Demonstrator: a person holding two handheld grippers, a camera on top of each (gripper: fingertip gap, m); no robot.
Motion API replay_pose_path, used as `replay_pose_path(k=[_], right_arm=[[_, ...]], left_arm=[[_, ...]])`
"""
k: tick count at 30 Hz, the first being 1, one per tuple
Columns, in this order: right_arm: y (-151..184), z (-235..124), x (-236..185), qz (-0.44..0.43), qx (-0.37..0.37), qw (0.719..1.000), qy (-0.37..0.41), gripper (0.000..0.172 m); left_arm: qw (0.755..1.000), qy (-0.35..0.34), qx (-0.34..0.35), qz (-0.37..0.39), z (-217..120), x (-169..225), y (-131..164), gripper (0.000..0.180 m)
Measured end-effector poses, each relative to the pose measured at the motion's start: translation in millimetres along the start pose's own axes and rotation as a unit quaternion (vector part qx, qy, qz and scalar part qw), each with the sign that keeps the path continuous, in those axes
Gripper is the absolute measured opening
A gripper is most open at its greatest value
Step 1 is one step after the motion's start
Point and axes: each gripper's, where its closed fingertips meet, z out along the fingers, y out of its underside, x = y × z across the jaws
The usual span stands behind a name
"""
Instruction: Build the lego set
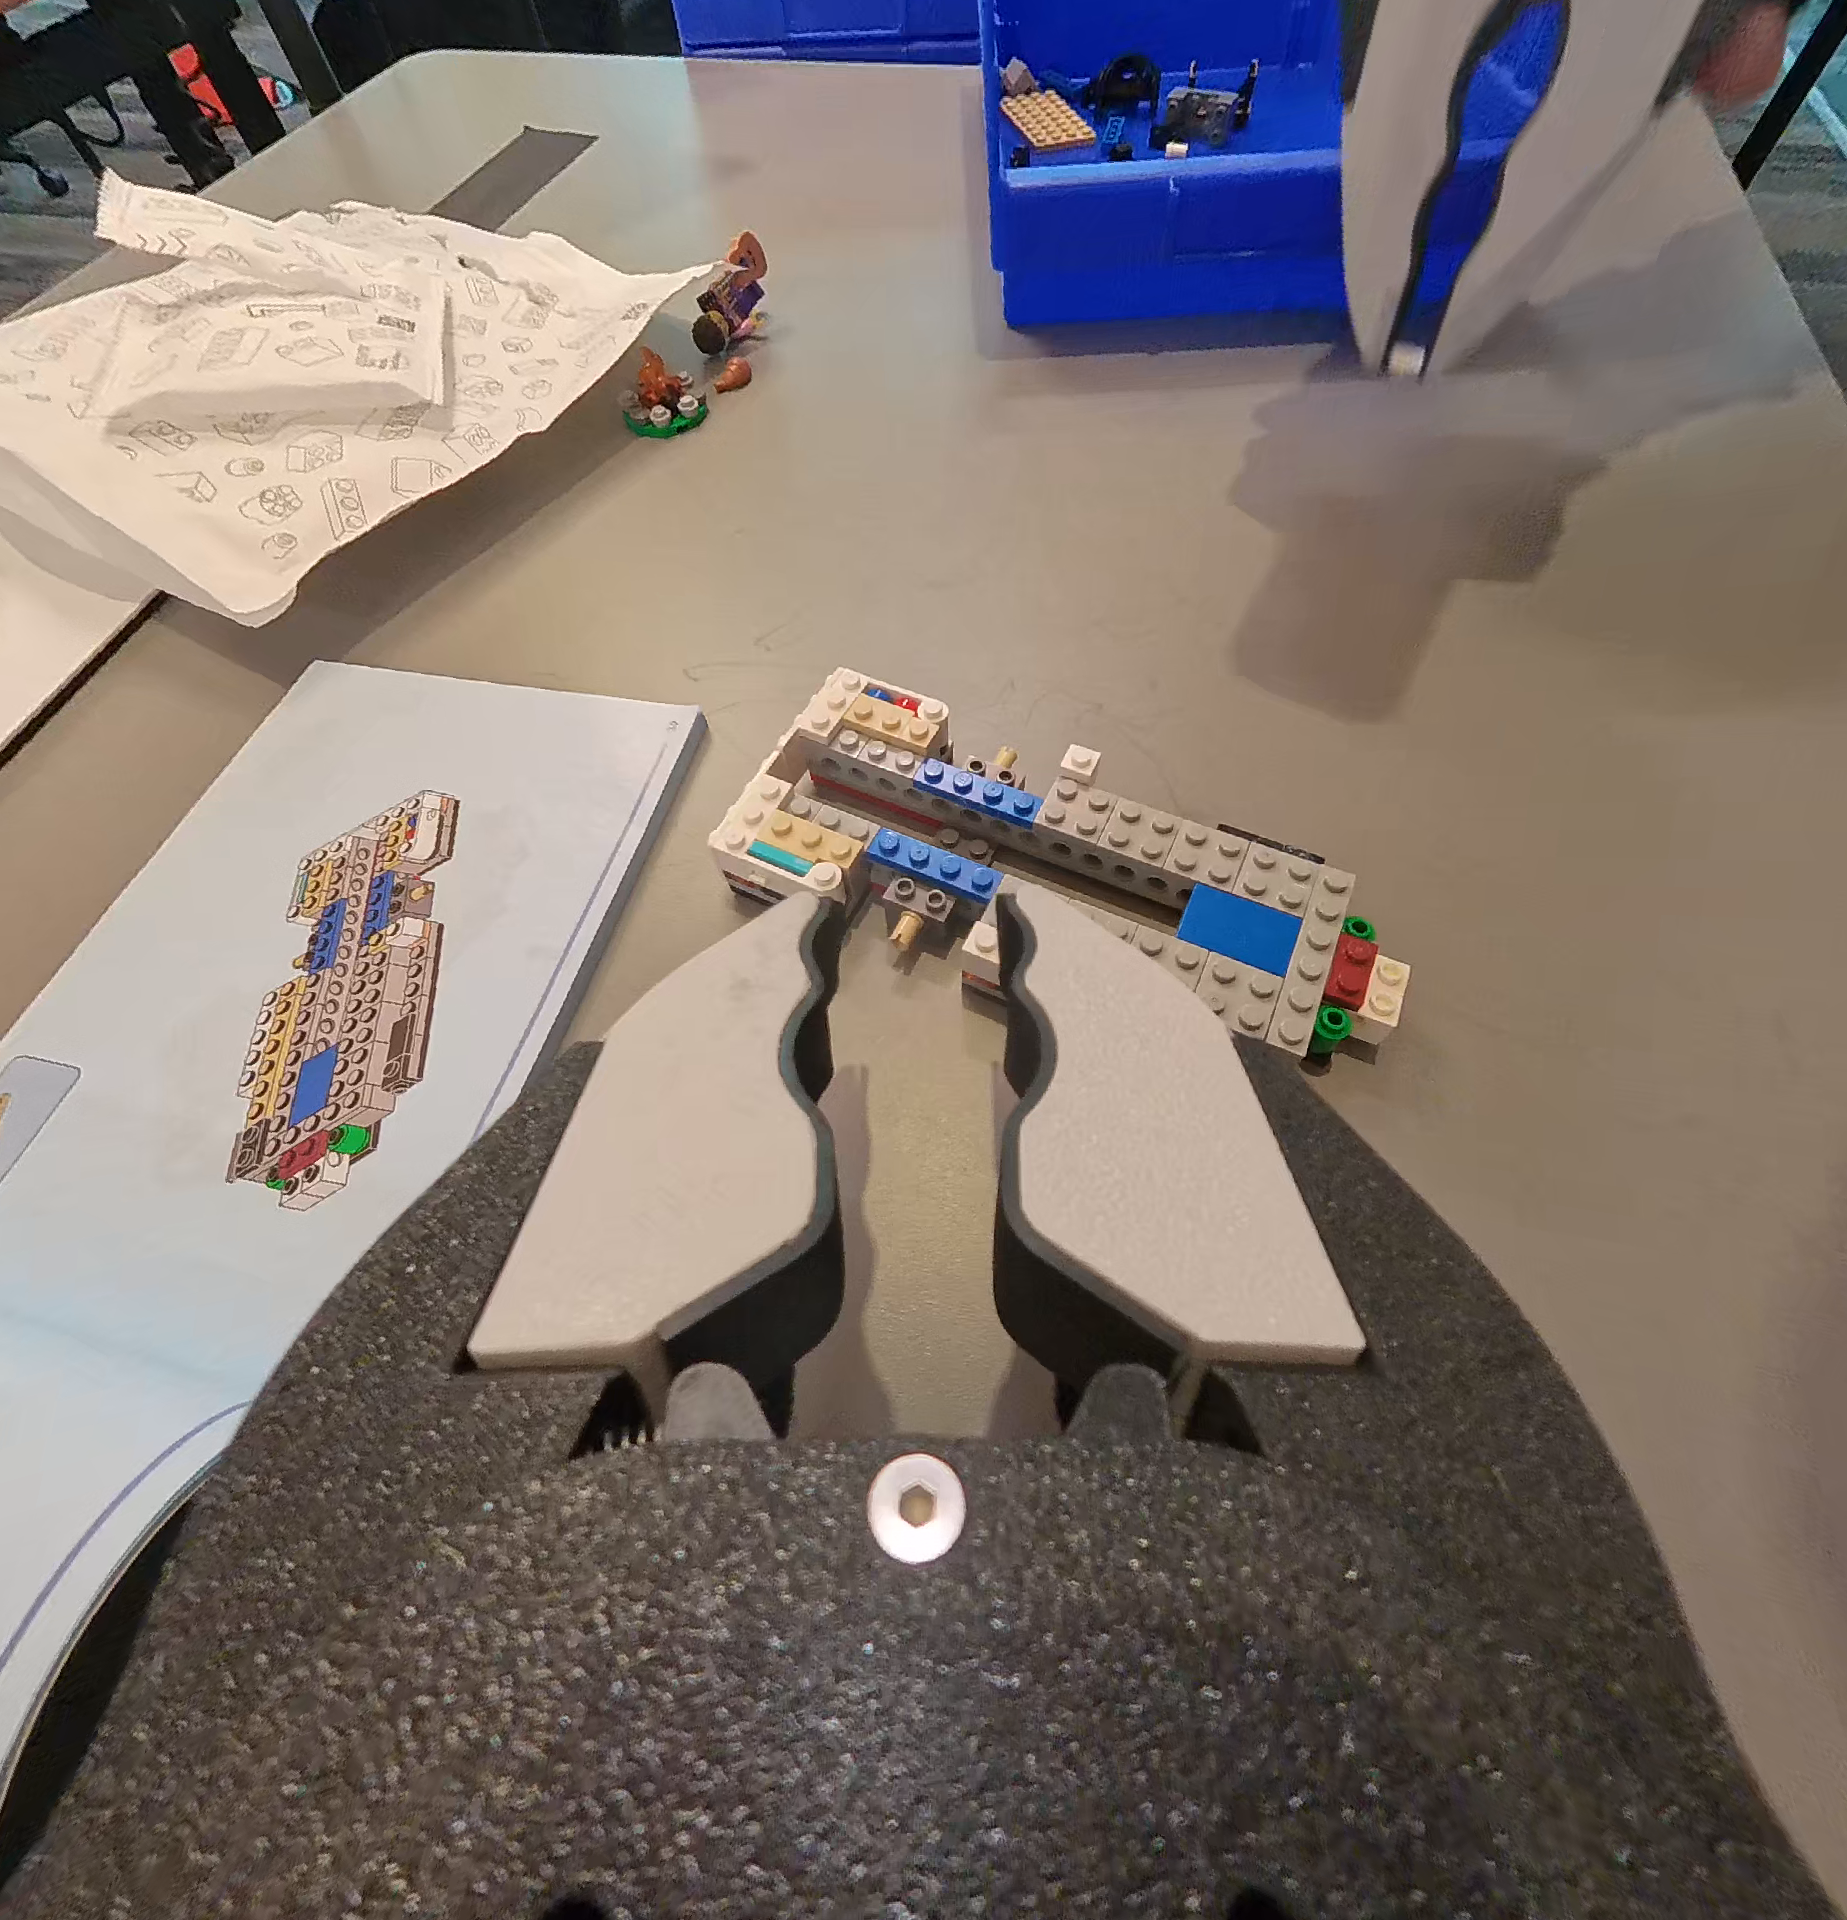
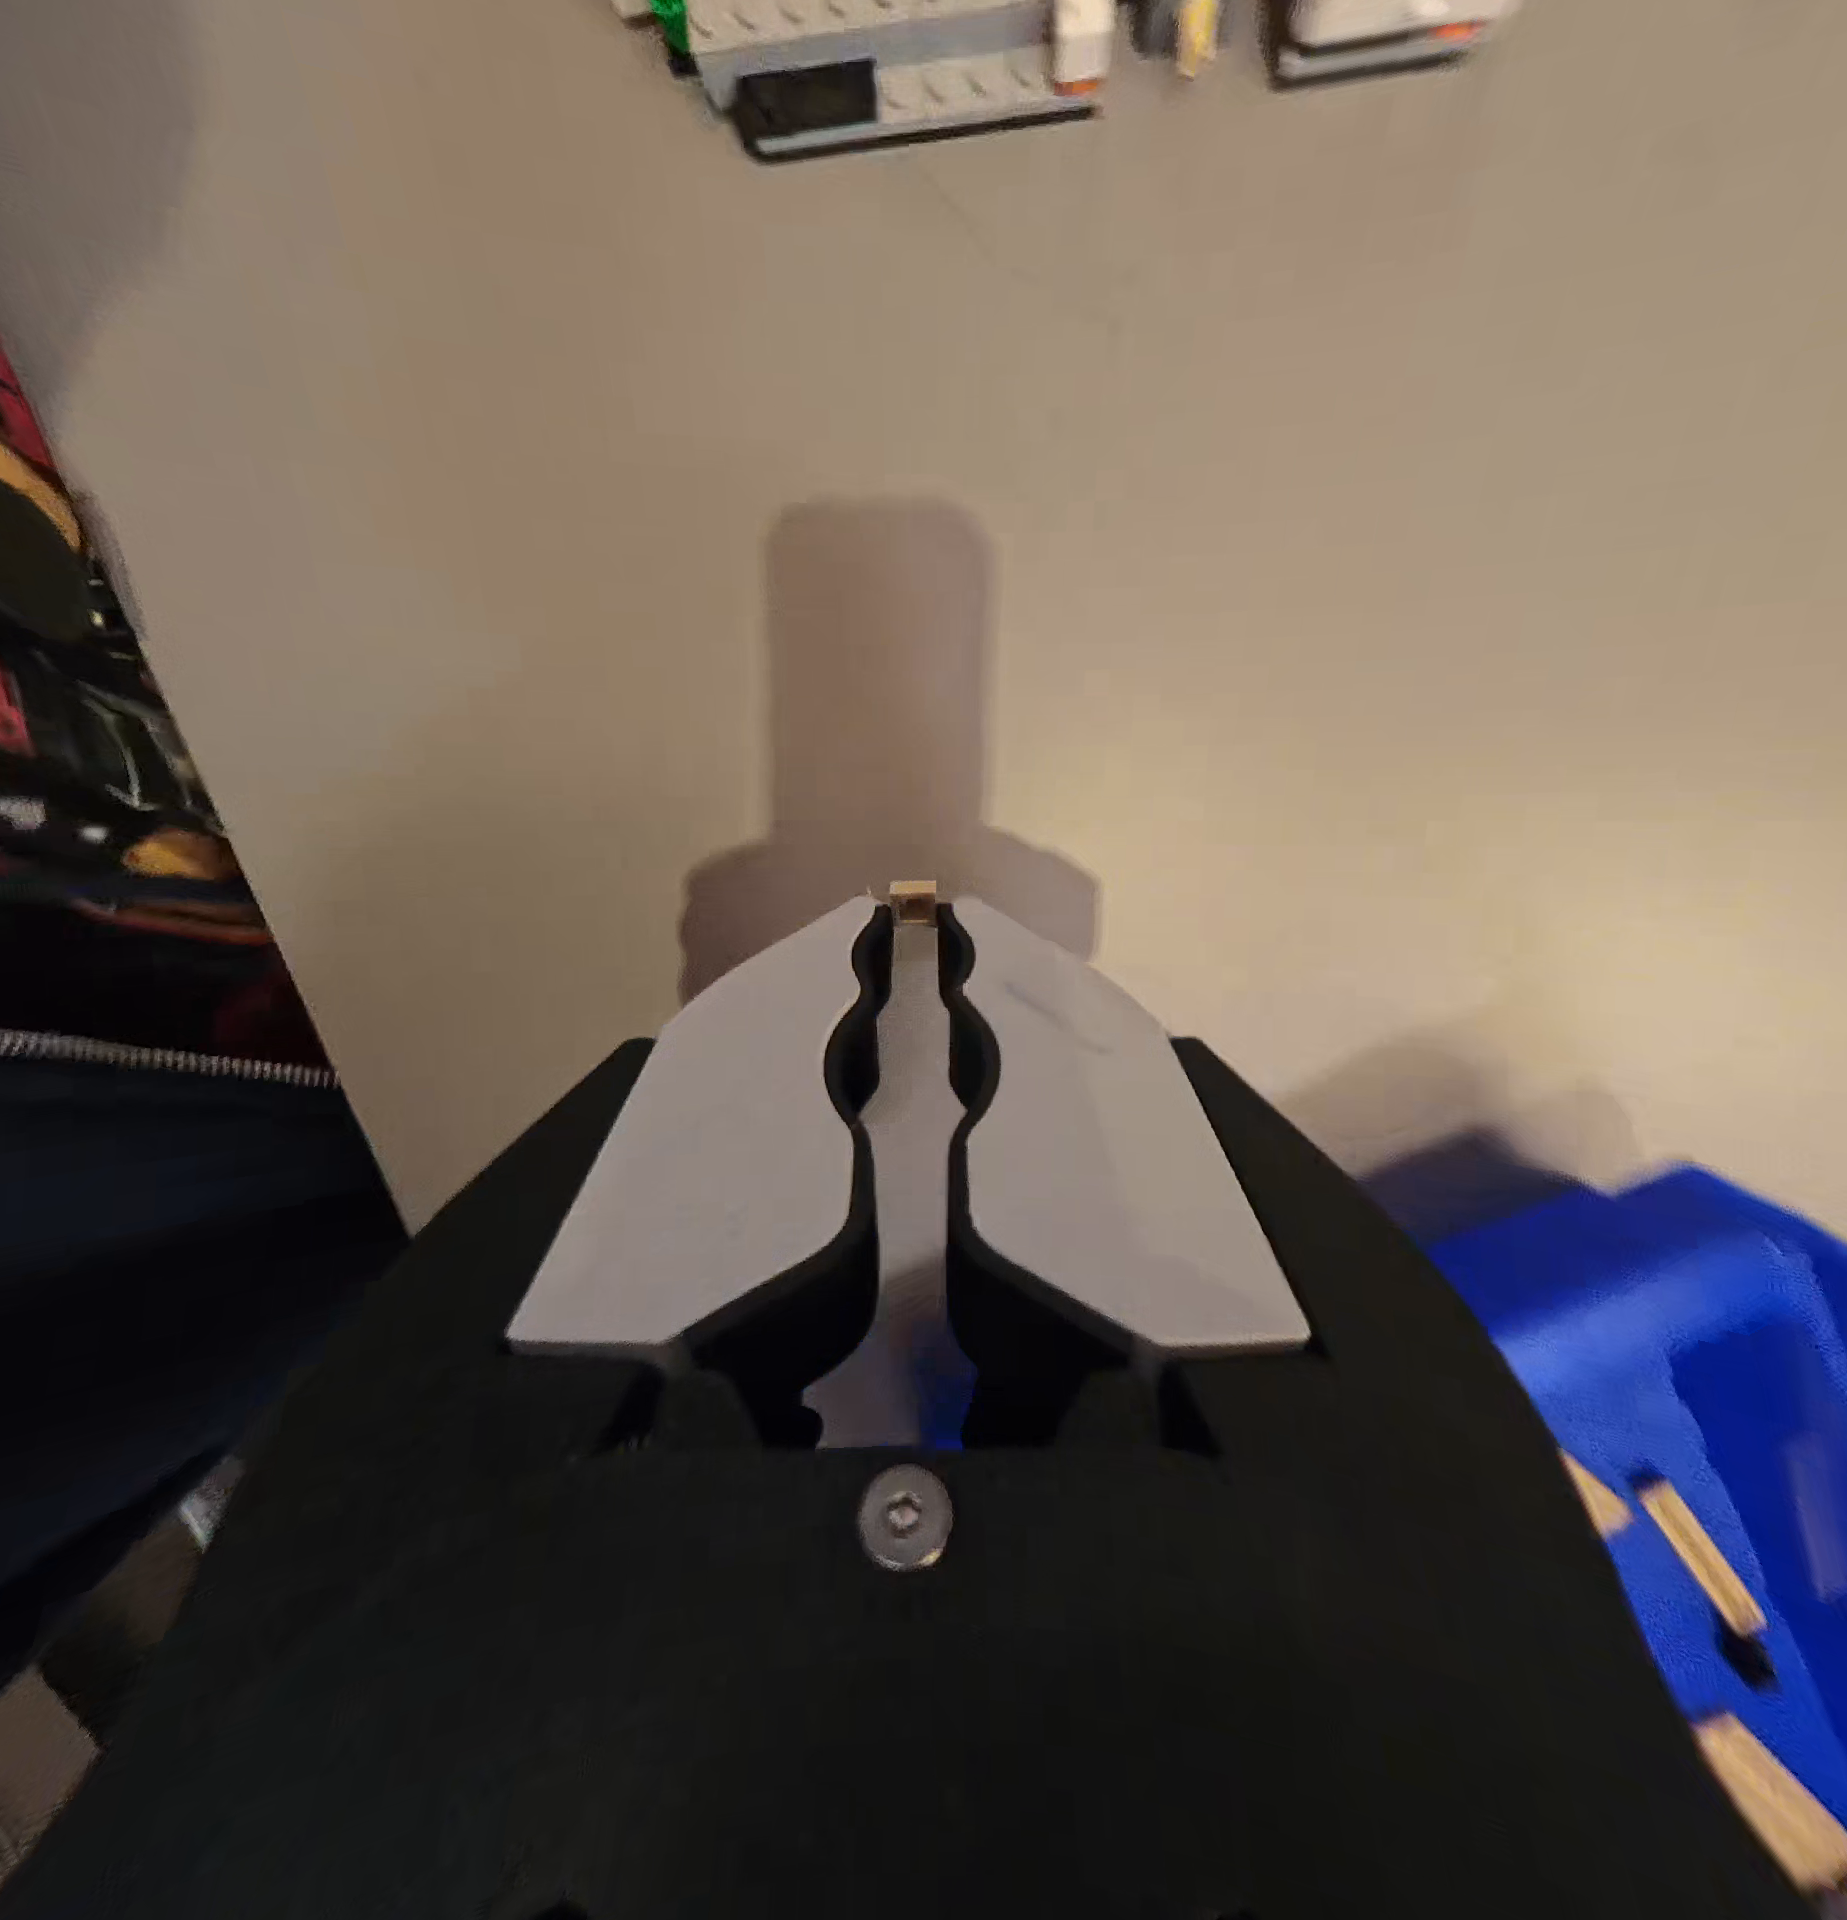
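Nearby, a blue bin [image 1: 1158, 249] holds loose brick pieces; the right claw [image 2: 914, 914] pinches a small tan brick [image 2: 915, 900], the left claw [image 1: 908, 914] gapes empty beside the brick model [image 1: 1054, 831].

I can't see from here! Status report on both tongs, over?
Left tongs open, empty, at the grey-and-blue plastic brick model. Right tongs pinching a tiny tan plastic brick above the grey table. Nothing between.

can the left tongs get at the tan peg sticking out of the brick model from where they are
Probably yes. The left tongs stand open right in front of the tan peg, with only bare table between the fingertips; the model's white bricks flank them closely.
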Motion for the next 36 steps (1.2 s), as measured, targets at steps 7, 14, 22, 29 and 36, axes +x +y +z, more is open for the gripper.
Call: replay_pose_path(k=[7, 14, 22, 29, 36], right_arm=[[-3, 43, 3, -0.005, -0.018, 0.999, 0.027, 0.019], [2, -13, 19, 0.028, 0.025, 0.997, 0.065, 0.022], [113, -80, 76, 0.009, -0.087, 0.986, 0.143, 0.024], [186, -39, 75, -0.005, -0.178, 0.983, 0.038, 0.022], [186, -32, 79, 0.0, -0.16, 0.987, 0.024, 0.019]], left_arm=[[1.0, 0.001, 0.0, 0.001, 0, 1, 0, 0.029], [1.0, 0.002, 0.002, -0.002, -1, 0, 0, 0.029], [1.0, 0.002, -0.005, 0.0, 1, 1, 1, 0.029], [1.0, -0.007, -0.002, -0.007, 0, -2, 0, 0.029], [1.0, -0.006, 0.001, -0.019, -1, -5, 0, 0.029]])
